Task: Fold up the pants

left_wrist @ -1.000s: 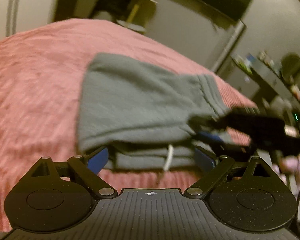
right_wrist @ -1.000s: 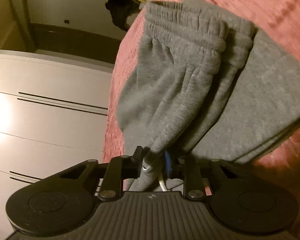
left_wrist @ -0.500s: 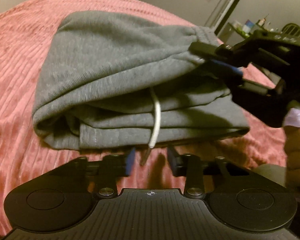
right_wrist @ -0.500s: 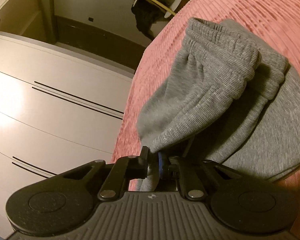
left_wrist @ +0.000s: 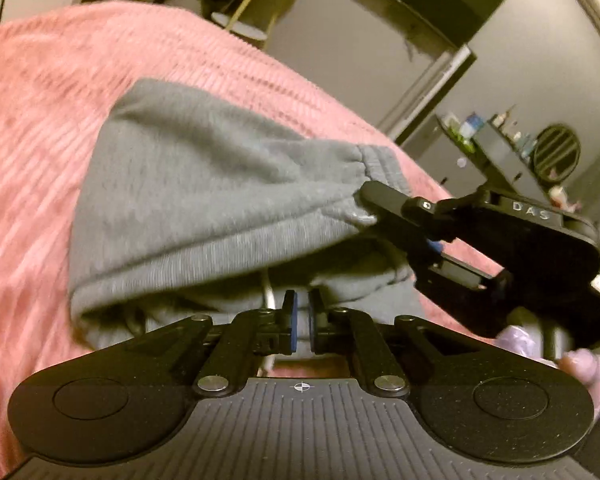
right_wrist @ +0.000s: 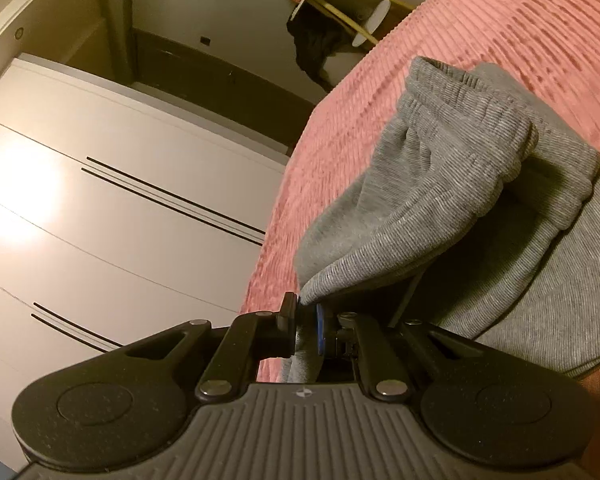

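The grey sweatpants lie folded in a thick bundle on the pink ribbed bedspread. My left gripper is shut at the bundle's near edge, beside the white drawstring; whether cloth sits between its pads is hidden. My right gripper is shut on the upper layer of the pants and holds it lifted off the layers below. The right gripper also shows in the left wrist view, pinching the cloth near the elastic waistband.
White wardrobe doors stand beside the bed. A side table with dark clothing stands past the bed's far end. A shelf with small items stands to the right. The bedspread stretches wide around the pants.
My left gripper has closed from open and moved in against the bundle's near edge. My right gripper kept its grip and lifted the top layer higher.
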A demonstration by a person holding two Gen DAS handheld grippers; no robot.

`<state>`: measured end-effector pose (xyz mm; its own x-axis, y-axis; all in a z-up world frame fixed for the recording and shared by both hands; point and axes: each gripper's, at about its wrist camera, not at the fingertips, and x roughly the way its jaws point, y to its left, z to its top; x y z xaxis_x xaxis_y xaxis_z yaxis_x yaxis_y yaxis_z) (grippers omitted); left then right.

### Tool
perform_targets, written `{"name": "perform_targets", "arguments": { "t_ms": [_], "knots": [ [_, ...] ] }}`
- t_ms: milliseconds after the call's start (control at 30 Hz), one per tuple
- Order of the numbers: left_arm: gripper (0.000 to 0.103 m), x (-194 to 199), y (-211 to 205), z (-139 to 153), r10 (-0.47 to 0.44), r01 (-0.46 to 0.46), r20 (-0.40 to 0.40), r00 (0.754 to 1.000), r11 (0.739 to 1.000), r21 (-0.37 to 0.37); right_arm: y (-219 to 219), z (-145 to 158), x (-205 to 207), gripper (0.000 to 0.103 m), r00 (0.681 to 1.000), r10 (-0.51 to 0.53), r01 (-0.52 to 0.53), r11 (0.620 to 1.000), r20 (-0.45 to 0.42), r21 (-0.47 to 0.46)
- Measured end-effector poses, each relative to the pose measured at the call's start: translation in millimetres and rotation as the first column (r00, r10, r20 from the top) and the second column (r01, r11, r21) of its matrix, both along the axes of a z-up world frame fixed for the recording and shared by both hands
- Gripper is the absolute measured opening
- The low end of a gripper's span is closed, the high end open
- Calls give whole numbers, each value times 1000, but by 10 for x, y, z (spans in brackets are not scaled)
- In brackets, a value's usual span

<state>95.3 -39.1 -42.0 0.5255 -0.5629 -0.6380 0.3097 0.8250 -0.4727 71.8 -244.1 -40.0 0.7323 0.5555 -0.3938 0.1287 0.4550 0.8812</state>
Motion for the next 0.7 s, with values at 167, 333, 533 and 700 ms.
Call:
{"name": "perform_targets", "arguments": {
  "t_ms": [167,333,533,700],
  "knots": [
    [40,158,-29,-12,65,-65,-9,998,997,-32,26,46,15,10,1000,18,-18,1000,12,-25],
    [47,193,189,20,162,-161,-2,987,983,-90,6,47,-85,17,1000,16,-16,995,-3,-96],
    [47,273,253,35,171,-169,4,985,981,-99,253,-136,-216,23,986,143,-157,971,-87,-180],
    [48,240,250,48,166,-165,6,986,982,-89,567,-207,-159,21,961,247,-273,908,-122,-316]
  ]
}}
